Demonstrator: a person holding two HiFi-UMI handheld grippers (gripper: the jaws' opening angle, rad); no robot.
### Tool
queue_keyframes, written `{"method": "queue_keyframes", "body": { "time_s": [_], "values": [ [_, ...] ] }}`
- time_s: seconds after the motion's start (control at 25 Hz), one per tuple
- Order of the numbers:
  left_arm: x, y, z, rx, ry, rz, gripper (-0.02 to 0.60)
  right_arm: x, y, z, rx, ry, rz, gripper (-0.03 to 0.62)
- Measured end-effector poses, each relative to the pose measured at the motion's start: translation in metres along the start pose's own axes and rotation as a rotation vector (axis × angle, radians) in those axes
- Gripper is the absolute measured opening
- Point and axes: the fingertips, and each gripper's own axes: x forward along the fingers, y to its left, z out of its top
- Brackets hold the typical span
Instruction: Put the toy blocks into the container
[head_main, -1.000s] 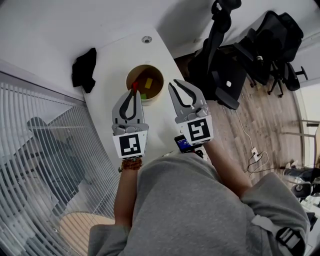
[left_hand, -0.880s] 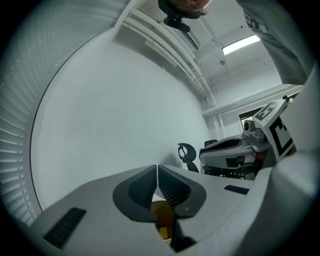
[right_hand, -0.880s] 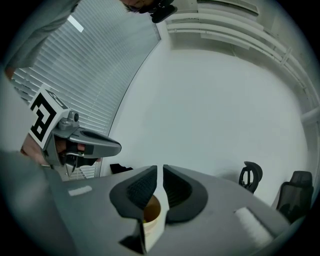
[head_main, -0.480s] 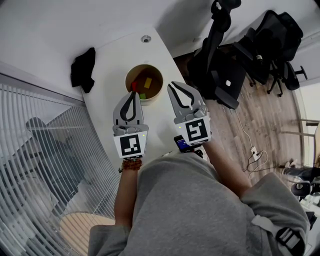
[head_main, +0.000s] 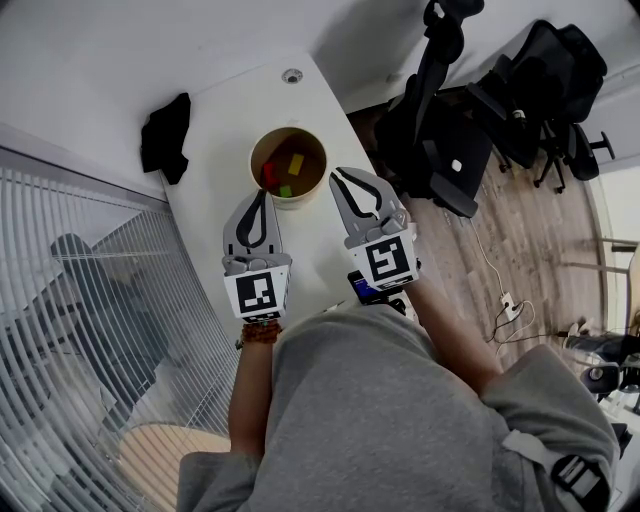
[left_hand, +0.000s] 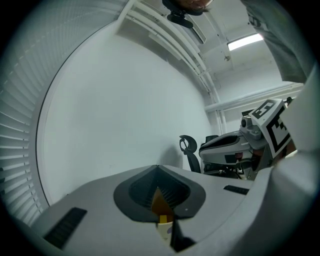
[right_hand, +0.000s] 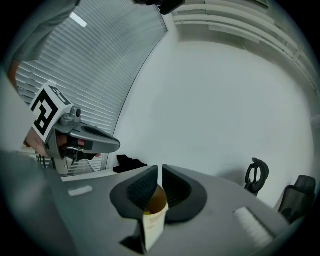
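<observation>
The round tan container (head_main: 314, 180) stands on the white table (head_main: 235, 115) with a yellow block (head_main: 295, 164), a red block (head_main: 268, 175) and a green block (head_main: 286, 191) inside. My left gripper (head_main: 260, 193) sits just short of the container's near rim, shut and empty. My right gripper (head_main: 337, 176) is at the rim's right side; its jaws have just been closing, nothing lies between them, and only a hairline slit shows. In the left gripper view the container (left_hand: 163, 227) peeks out beyond the shut left gripper (left_hand: 158, 169). In the right gripper view the container (right_hand: 152, 222) shows past the right gripper (right_hand: 160, 170).
A black cloth (head_main: 167, 137) lies at the table's far left, and a round grommet (head_main: 292, 77) at its far end. Black office chairs (head_main: 450, 130) crowd the right side. Window blinds (head_main: 90, 300) run along the left. A small blue object (head_main: 365, 287) sits under my right hand.
Both grippers have drawn back toward the person, away from the container. The left tips, over the near rim a second ago, now sit short of it.
</observation>
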Motion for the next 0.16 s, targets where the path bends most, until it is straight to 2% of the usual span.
{"method": "queue_keyframes", "body": {
  "time_s": [0.16],
  "values": [
    [-0.0035, 0.0066, -0.0107, 0.007, 0.011, 0.011, 0.008, 0.0064, 0.0055, -0.0078, -0.026, 0.025, 0.027, 0.040]
  ]
}}
